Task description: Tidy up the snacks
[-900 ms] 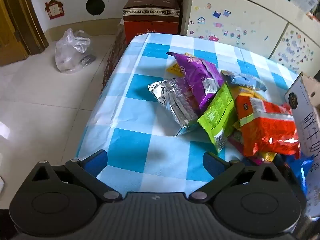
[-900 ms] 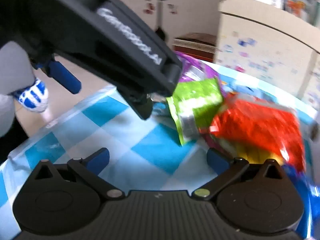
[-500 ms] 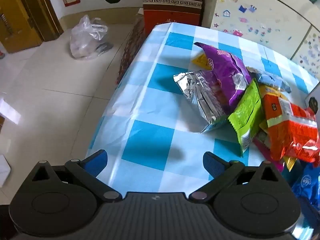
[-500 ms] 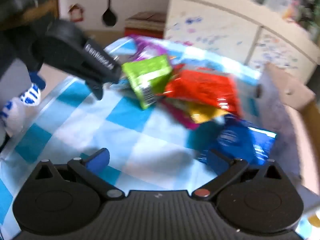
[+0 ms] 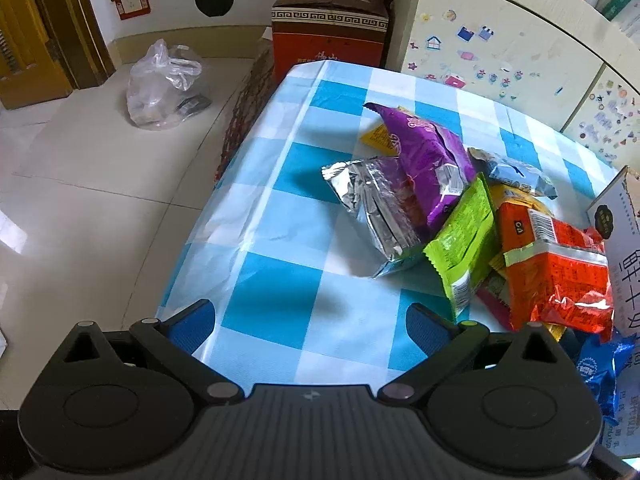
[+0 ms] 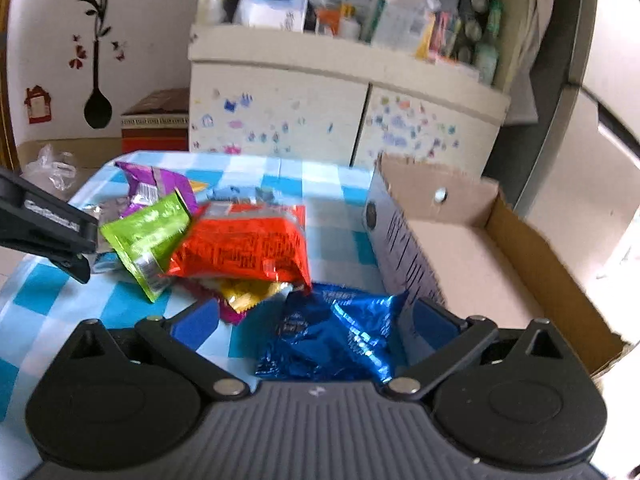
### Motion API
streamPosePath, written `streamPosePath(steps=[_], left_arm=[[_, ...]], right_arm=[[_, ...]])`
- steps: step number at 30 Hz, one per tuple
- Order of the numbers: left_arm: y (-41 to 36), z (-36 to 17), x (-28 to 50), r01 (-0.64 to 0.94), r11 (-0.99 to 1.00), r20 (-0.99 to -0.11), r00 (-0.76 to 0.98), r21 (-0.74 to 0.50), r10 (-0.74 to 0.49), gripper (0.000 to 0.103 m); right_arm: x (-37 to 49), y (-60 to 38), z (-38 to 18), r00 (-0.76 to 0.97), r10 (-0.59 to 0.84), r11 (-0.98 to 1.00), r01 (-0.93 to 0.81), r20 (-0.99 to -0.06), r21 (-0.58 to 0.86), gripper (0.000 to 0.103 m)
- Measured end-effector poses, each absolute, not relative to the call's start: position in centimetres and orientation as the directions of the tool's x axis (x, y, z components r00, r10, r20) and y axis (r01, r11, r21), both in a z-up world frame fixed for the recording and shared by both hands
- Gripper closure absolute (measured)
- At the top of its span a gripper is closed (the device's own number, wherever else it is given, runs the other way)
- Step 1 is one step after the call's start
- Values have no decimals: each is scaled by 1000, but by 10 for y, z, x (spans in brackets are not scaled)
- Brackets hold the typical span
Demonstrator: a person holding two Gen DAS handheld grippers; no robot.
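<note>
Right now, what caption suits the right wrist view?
Open right gripper over a blue snack bag, beside an empty cardboard box.

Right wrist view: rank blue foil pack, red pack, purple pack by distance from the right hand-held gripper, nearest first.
1. blue foil pack, between the right hand-held gripper fingers.
2. red pack, mid-table.
3. purple pack, far left of the pile.
</note>
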State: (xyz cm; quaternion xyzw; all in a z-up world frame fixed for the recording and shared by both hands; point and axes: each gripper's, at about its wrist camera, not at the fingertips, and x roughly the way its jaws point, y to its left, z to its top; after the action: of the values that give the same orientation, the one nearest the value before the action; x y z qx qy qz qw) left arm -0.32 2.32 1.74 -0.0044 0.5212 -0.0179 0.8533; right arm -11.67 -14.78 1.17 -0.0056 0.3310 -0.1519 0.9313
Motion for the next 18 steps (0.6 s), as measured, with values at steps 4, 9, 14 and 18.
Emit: streamPosePath(steps=[4, 9, 14, 18], left_arm=[[22, 19, -4, 38, 999, -886, 462, -27, -42, 0], [25, 20, -4, 24, 999, -884, 465, -33, -40, 0], [29, 24, -4, 6, 999, -879, 475, -33, -32, 0], [33, 29, -4, -17, 998, -874, 484, -59, -43, 0]], right_arm=[[-105, -152, -4, 673, -222, 963, 267, -706, -48, 0], [-106, -129, -3, 704, -125, 989, 145, -699, -31, 0], [-114, -125, 12, 741, -65, 995, 95, -668, 9, 1], [-123, -127, 31, 788, -82, 994, 111, -611, 9, 1]])
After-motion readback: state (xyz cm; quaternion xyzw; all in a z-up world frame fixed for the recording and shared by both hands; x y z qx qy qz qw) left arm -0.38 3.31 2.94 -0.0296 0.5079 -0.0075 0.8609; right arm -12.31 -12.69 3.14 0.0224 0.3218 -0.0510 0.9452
